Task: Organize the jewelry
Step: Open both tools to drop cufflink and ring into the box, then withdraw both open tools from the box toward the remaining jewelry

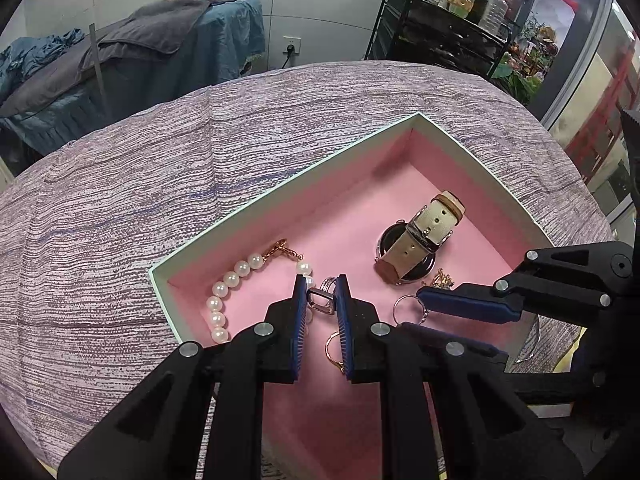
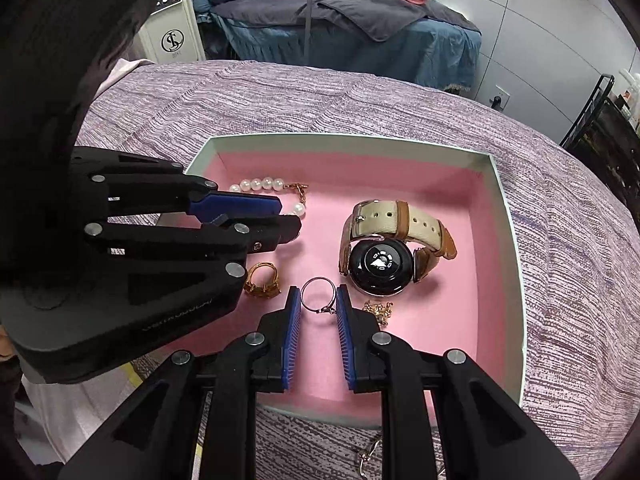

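Note:
A pink-lined jewelry box (image 1: 280, 196) (image 2: 508, 216) lies on a purple cloth. In it lie a pearl bracelet (image 1: 224, 292) (image 2: 260, 184), a watch with a cream strap (image 1: 416, 240) (image 2: 380, 264), a gold ring (image 2: 262, 280) (image 1: 332, 350) and small gold pieces (image 2: 378, 308). My left gripper (image 1: 320, 300) is shut on a square silver ring (image 1: 321, 302) over the box. My right gripper (image 2: 318, 300) (image 1: 420, 308) is partly open around a thin silver ring (image 2: 318, 292) (image 1: 408, 308) on the box floor.
The purple cloth (image 1: 160, 200) covers the table. A massage bed with blue and grey covers (image 1: 132, 52) (image 2: 340, 24) stands behind. A black trolley with bottles (image 1: 448, 12) is at the back right. A chain piece (image 2: 366, 456) lies on the cloth before the box.

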Motion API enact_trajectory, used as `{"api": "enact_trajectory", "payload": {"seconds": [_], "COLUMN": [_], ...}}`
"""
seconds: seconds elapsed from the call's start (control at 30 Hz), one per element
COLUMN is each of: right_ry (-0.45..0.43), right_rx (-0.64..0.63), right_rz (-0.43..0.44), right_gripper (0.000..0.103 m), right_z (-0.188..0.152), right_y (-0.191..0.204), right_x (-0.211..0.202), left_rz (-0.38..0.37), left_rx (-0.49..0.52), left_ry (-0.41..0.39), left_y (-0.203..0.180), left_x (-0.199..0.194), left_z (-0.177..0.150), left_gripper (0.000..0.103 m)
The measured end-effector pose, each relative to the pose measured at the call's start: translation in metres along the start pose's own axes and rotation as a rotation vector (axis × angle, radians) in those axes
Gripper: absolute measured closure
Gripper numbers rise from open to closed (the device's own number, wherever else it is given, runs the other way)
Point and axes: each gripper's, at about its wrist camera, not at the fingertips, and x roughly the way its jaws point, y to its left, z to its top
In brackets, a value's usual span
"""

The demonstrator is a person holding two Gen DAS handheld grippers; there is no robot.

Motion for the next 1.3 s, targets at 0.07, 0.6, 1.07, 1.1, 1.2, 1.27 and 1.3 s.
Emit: {"api": "enact_trajectory", "payload": {"seconds": [0.07,0.6,1.07,1.1,1.2,1.27,1.3], "right_ry": [0.001,-0.164,-0.252,-0.250,-0.242,-0.235,-0.233], "right_rx": [-0.001,0.061,0.059,0.061,0.058,0.062,0.066], "right_rz": [-0.004,0.023,-0.028,-0.031,-0.061,-0.068,-0.067], "right_gripper": [0.085,0.057,0.039,0.039,0.038,0.038,0.038], "right_z": [0.000,-0.020,-0.077,-0.081,-0.094,-0.102,-0.107], "right_y": [0.001,0.002,0.009,0.008,0.006,0.005,0.006], "right_x": [0.001,-0.044,-0.087,-0.088,-0.089,-0.090,-0.091], "left_rz": [-0.005,-0.017,0.082,0.081,0.067,0.063,0.060], "left_rx": [0.006,-0.072,-0.044,-0.049,-0.066,-0.076,-0.078], "left_ry": [-0.001,-0.254,-0.333,-0.334,-0.325,-0.319,-0.315], "left_y": [-0.001,0.006,0.002,0.002,0.005,0.004,0.004], "left_x": [-0.001,-0.083,-0.132,-0.134,-0.136,-0.137,-0.136], "left_z": [-0.001,-0.030,-0.123,-0.128,-0.141,-0.150,-0.154], "left_gripper": [0.088,0.013,0.007,0.007,0.006,0.006,0.006]}}
